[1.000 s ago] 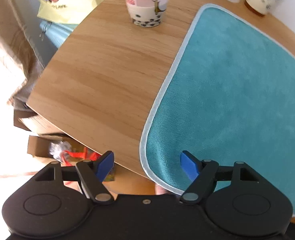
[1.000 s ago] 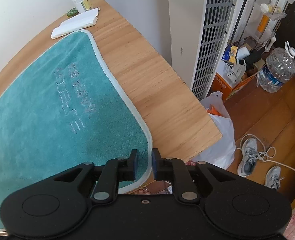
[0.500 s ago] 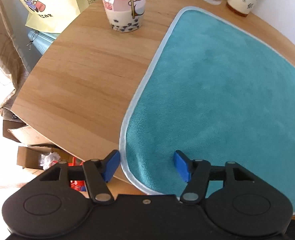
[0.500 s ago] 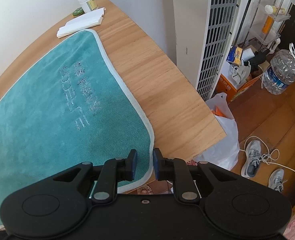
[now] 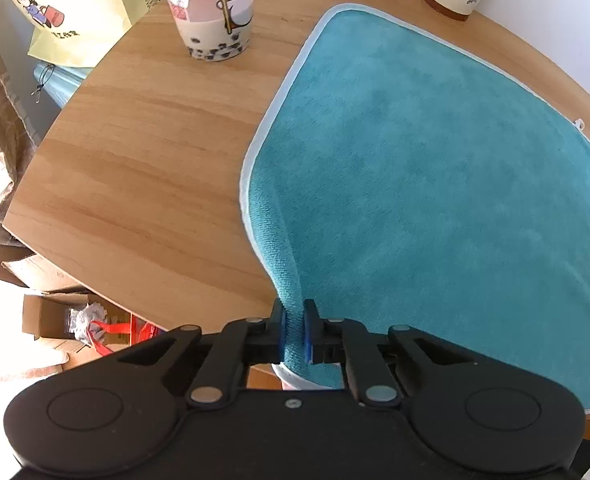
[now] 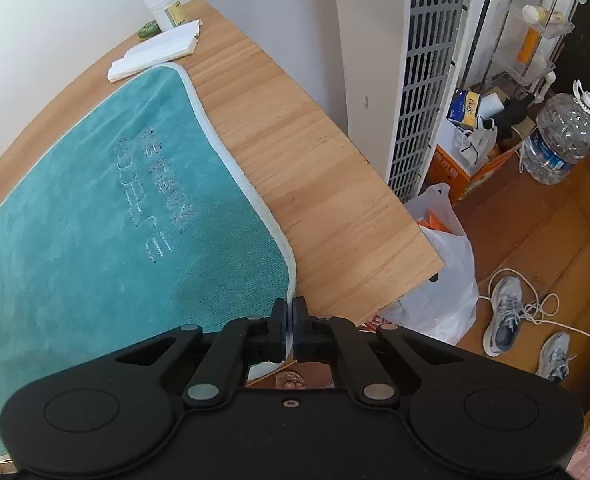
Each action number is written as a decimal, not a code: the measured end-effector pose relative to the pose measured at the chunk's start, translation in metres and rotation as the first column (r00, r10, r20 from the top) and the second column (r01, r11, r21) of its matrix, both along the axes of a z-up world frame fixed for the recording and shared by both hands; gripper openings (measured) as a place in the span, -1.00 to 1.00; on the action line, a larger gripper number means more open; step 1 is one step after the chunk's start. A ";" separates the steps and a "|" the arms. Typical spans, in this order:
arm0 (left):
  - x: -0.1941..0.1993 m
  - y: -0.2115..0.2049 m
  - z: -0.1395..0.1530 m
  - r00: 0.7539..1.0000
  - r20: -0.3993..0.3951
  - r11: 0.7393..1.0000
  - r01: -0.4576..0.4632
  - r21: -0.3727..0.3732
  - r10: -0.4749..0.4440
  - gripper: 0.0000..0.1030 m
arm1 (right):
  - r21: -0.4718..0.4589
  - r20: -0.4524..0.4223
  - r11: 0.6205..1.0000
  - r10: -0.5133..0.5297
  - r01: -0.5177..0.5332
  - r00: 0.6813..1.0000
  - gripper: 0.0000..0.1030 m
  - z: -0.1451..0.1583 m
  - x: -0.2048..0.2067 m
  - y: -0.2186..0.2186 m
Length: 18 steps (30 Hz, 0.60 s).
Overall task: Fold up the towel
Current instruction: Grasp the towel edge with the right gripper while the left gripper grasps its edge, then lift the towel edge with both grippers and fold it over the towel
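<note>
Left tongs (image 5: 293, 330): black two-finger tool with blue pads, seen from behind along its fingers; the fingers are drawn in close, pinching a bunched fold of the teal terry towel with pale piping (image 5: 435, 168) at its near left corner.
Left tongs pose: tilted downward toward the near edge of the wooden table (image 5: 143, 152), body low in the view.
Right tongs (image 6: 289, 328): same black tool, fingers pressed nearly together on the towel's pale hem at the near right corner.
Right tongs pose: angled down over the table's near edge, the fingertips at the hem.
</note>
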<state>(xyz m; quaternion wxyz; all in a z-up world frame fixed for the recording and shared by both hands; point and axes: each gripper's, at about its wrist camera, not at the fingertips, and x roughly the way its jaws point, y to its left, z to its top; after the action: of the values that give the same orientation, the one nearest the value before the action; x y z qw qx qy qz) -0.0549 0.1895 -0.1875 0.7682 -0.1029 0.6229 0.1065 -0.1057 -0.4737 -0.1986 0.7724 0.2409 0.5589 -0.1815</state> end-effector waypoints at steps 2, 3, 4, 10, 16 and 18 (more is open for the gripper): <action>0.000 -0.002 -0.001 1.000 -0.009 1.000 0.003 0.011 -0.002 -0.85 | 0.006 0.006 1.000 0.001 -0.001 1.000 -0.96 0.001 -0.001 -0.001; 0.001 -0.003 -0.001 1.000 -0.011 1.000 0.001 0.013 -0.001 -0.85 | 0.007 0.009 1.000 0.002 -0.002 1.000 -0.96 0.002 -0.001 0.000; 0.002 -0.006 0.000 1.000 -0.012 1.000 -0.001 0.017 0.001 -0.85 | 0.007 0.009 1.000 0.004 -0.004 1.000 -0.96 0.002 0.000 0.000; 0.006 -0.014 0.006 0.999 -0.022 0.999 0.024 0.032 -0.024 -0.85 | 0.011 0.028 1.000 0.021 -0.021 0.999 -0.96 0.007 0.005 0.004; 0.015 -0.014 0.018 0.999 -0.011 0.997 0.051 0.052 -0.051 -0.85 | 0.000 0.080 0.998 0.060 -0.060 0.995 -0.96 0.020 0.018 0.011; 0.018 -0.014 0.025 0.999 0.009 0.998 0.053 0.039 -0.054 -0.85 | 0.006 0.101 0.998 0.067 -0.068 0.993 -0.96 0.026 0.026 0.012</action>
<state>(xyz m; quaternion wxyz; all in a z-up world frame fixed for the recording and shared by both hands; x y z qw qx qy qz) -0.0372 0.1760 -0.1625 0.7757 -0.0718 0.6194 0.0973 -0.0801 -0.4616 -0.1728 0.8042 0.2341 0.5280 -0.1402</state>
